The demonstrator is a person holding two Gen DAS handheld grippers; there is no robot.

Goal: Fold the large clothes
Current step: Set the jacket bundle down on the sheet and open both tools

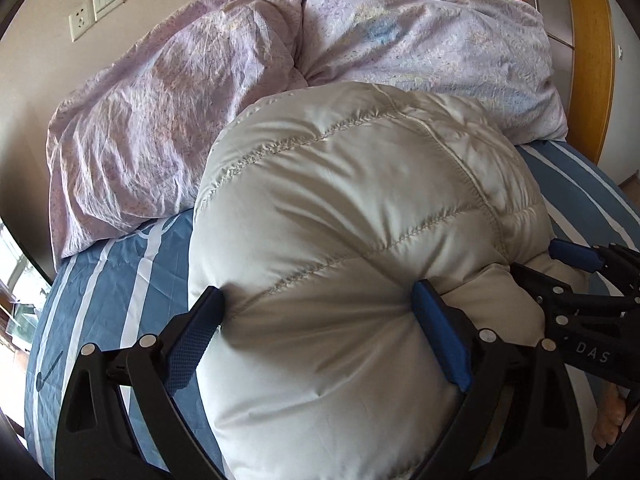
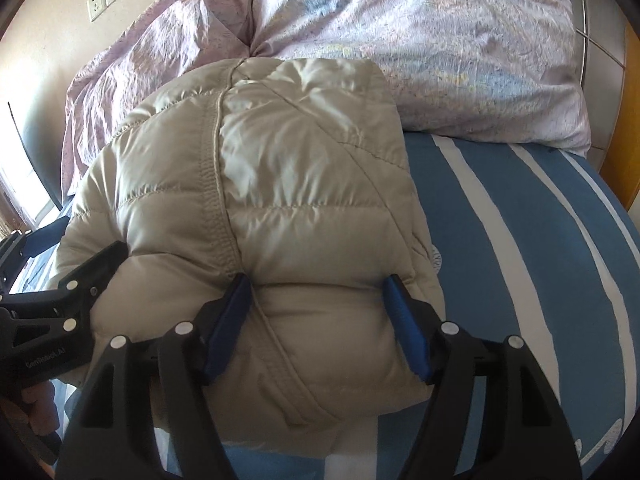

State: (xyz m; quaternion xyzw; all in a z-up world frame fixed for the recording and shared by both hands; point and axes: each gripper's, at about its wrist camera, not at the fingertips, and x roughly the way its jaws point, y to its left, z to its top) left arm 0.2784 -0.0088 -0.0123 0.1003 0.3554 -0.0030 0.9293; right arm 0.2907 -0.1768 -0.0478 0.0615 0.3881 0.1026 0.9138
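Left hand-held gripper clamps the near edge of the beige puffer jacket, padding bulging between its blue pads. Right hand-held gripper squeezes the same bundle just beside it, on the jacket's right part. Jacket sits folded on the blue striped bed, touching the lilac duvet behind. Wall sockets beyond.

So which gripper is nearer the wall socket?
Left. The left gripper clamps the jacket on the side toward the socket; the right gripper clamps its far side.
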